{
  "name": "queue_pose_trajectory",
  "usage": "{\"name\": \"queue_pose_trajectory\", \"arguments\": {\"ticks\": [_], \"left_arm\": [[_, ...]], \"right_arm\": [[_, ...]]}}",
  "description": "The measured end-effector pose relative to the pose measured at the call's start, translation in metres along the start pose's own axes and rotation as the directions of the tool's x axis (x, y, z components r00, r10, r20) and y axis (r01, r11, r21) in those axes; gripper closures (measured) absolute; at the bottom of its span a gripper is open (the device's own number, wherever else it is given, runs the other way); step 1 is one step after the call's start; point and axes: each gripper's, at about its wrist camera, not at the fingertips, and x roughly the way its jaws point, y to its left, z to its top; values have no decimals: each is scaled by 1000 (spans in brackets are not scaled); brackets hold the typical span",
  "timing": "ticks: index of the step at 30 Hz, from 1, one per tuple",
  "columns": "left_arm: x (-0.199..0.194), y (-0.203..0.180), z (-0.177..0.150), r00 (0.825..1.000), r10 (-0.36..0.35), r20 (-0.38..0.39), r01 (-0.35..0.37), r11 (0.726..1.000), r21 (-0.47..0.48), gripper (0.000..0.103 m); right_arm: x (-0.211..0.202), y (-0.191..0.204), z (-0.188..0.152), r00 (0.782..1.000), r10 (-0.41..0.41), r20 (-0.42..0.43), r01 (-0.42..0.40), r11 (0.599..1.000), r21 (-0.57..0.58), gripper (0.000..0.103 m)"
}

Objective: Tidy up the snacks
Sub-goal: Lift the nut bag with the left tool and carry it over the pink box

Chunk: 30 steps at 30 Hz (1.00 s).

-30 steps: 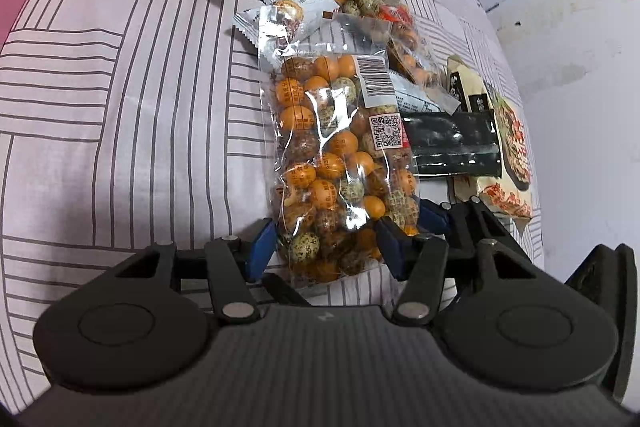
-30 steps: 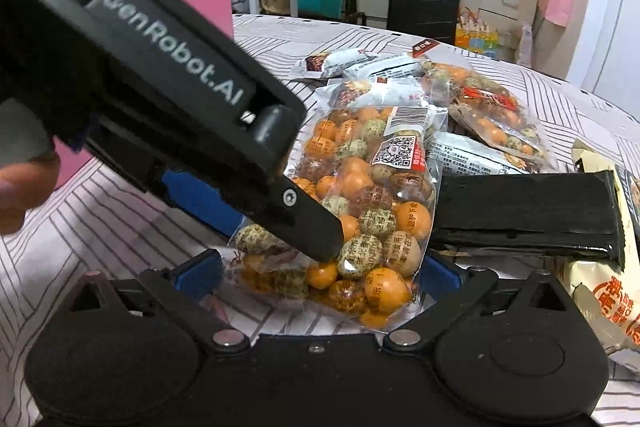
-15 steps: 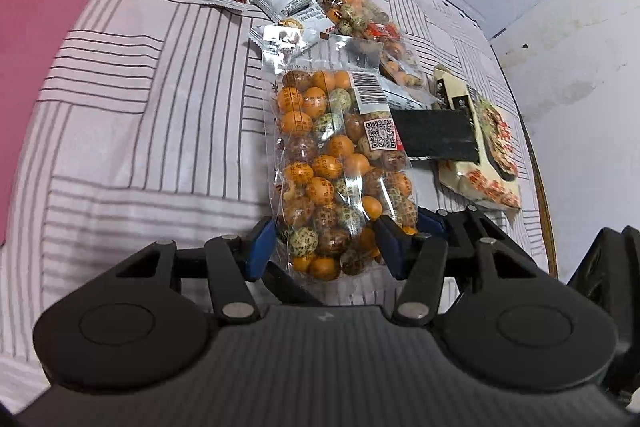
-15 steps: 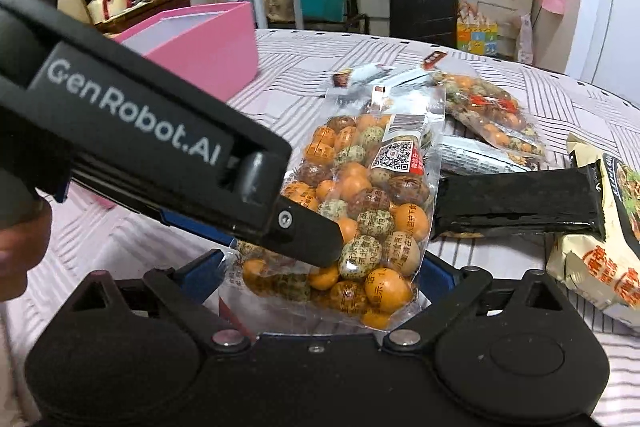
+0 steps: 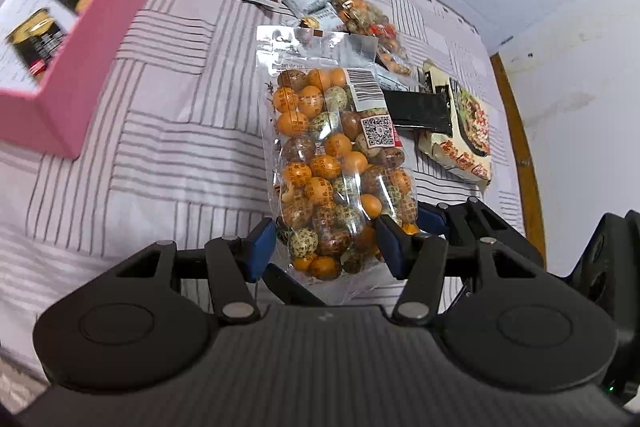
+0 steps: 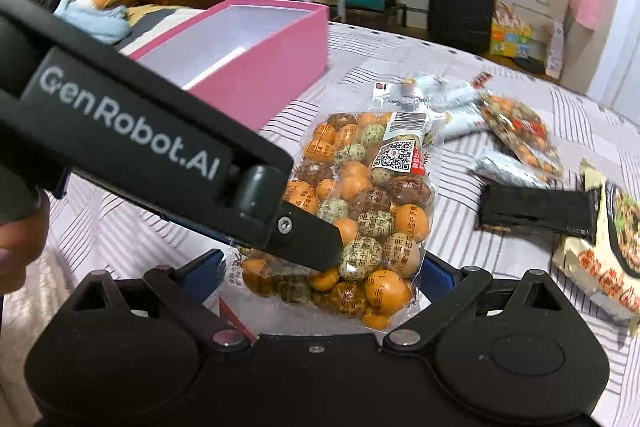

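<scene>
A clear bag of orange, brown and speckled wrapped candies point(image 5: 336, 163) is held off the striped cloth covering the bench point(image 5: 168, 155). Both tools grip its near end. The left hand-held gripper point(image 5: 326, 247) has its blue pads pinching the bag's bottom from either side. The right hand-held gripper point(image 6: 320, 279) has its blue pads against the same end from both sides, so it appears to be pinching the bag too, with the left tool's black finger crossing in front of it.

The bag's long axis runs straight away from both hand-held grippers, its sealed top and barcode label at the far end.

An open pink box point(image 5: 100, 67) lies ahead and to the left of the left hand-held gripper, with a few dark packets already inside. It is likely the destination, so the bag would need to swing leftward, and the left hand is the nearer one.

More snack packets point(image 5: 360, 15) lie on the bench ahead and right: small white bars, another candy bag, a black packet point(image 5: 420, 111) and a beige noodle packet point(image 5: 468, 143).
</scene>
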Motion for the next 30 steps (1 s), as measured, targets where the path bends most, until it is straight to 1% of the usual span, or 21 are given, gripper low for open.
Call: {"name": "queue_pose_trajectory", "arguments": {"ticks": [10, 17, 23, 27, 30], "left_arm": [[-66, 15, -20, 996, -19, 88, 22, 999, -30, 49], [-109, 13, -26, 986, 1, 164, 2, 1000, -22, 48], [-138, 14, -16, 970, 44, 238, -43, 999, -7, 48], [-150, 30, 0, 960, 47, 277, -27, 997, -77, 48], [-157, 39, 11, 947, 90, 309, -65, 994, -91, 48]], "right_arm": [[-35, 41, 25, 999, 35, 12, -33, 989, -144, 3], [-52, 61, 45, 997, 59, 42, -49, 977, -208, 3], [-51, 79, 71, 994, 63, 91, -35, 961, -274, 3], [-45, 92, 88, 990, 72, 120, -28, 943, -331, 3], [-32, 100, 104, 987, 96, 125, -42, 926, -374, 3]]}}
